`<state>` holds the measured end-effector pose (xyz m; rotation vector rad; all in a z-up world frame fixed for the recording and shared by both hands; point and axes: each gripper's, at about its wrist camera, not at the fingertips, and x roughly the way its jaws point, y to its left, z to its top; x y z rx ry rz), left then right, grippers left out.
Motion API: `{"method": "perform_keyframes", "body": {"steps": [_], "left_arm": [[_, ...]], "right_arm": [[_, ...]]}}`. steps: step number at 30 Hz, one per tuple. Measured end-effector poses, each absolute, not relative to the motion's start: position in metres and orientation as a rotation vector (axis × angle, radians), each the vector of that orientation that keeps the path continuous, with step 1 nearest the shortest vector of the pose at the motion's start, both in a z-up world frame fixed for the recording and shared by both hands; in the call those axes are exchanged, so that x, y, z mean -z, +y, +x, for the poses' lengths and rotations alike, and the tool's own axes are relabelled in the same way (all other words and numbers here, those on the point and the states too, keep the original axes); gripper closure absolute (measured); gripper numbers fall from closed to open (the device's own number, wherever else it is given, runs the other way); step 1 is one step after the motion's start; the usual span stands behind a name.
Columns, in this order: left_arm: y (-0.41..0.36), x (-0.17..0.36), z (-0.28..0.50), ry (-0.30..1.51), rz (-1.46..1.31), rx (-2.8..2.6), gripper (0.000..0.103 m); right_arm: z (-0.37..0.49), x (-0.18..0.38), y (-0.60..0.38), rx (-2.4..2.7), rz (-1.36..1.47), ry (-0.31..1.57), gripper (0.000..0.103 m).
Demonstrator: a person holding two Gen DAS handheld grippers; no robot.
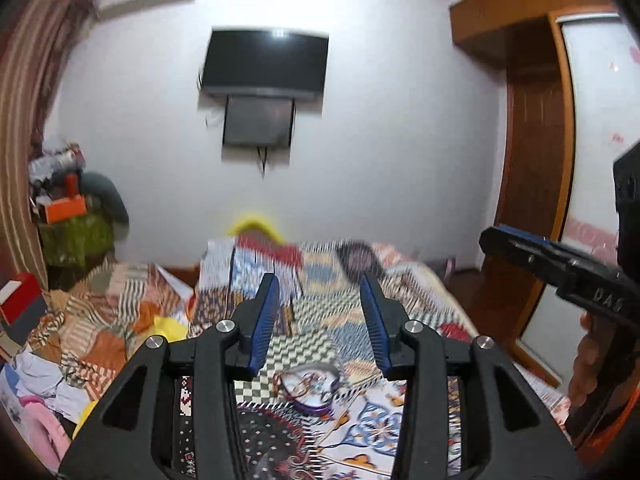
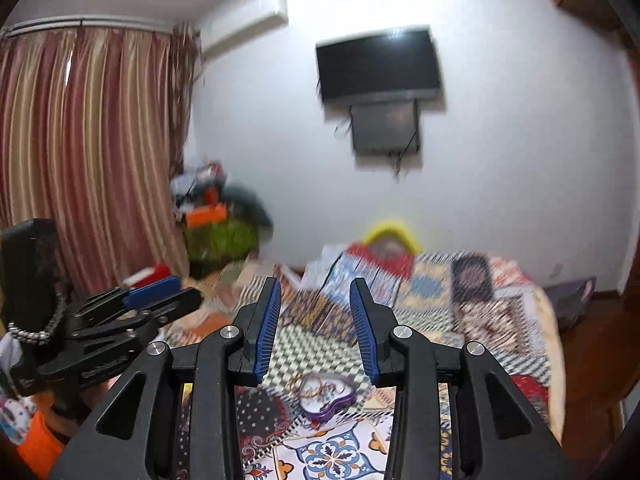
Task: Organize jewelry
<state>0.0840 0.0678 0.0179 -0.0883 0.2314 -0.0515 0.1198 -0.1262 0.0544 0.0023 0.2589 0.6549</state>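
A heart-shaped purple jewelry tin (image 1: pixel 310 390) with tangled bracelets or chains inside lies on the patchwork bedspread (image 1: pixel 320 280); it also shows in the right wrist view (image 2: pixel 326 394). My left gripper (image 1: pixel 318 284) is open and empty, held above and short of the tin. My right gripper (image 2: pixel 314 288) is open and empty, also above the tin. The right gripper shows at the right edge of the left view (image 1: pixel 560 264). The left gripper shows at the left of the right view (image 2: pixel 132 308). Both views are blurred.
A bed with a patterned spread fills the foreground. A yellow object (image 1: pixel 254 226) sits at its far end. Clutter, boxes (image 1: pixel 64 208) and clothes lie on the left by striped curtains (image 2: pixel 88 152). A TV (image 1: pixel 264 64) hangs on the white wall. A wooden wardrobe (image 1: pixel 536 160) stands right.
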Motion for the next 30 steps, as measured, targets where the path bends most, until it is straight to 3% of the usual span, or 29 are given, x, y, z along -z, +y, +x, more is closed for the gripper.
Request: {"method": "perform_keyframes", "body": {"steps": [3,6,11,16,30], "left_arm": [[0.056,-0.026,0.055,0.170,-0.061,0.023,0.058],[0.045,-0.031,0.033,0.114,-0.031,-0.012,0.048],[0.040,-0.033,0.008,0.074,-0.062,-0.037,0.021],[0.034,-0.030,-0.005,0.044,-0.044,-0.076,0.007],[0.033,-0.025,-0.020,0.070,-0.044,-0.071,0.007]], "right_arm": [[0.090,-0.059,-0.130,-0.614,-0.007,0.182,0.070],[0.072,-0.058,-0.132,-0.592,-0.001,0.150,0.059],[0.060,-0.054,-0.138,-0.511,0.028,0.128,0.028],[0.045,-0.058,-0.144,-0.416,0.046,0.067,0.000],[0.035,-0.055,-0.141,-0.440,0.012,0.061,0.000]]}}
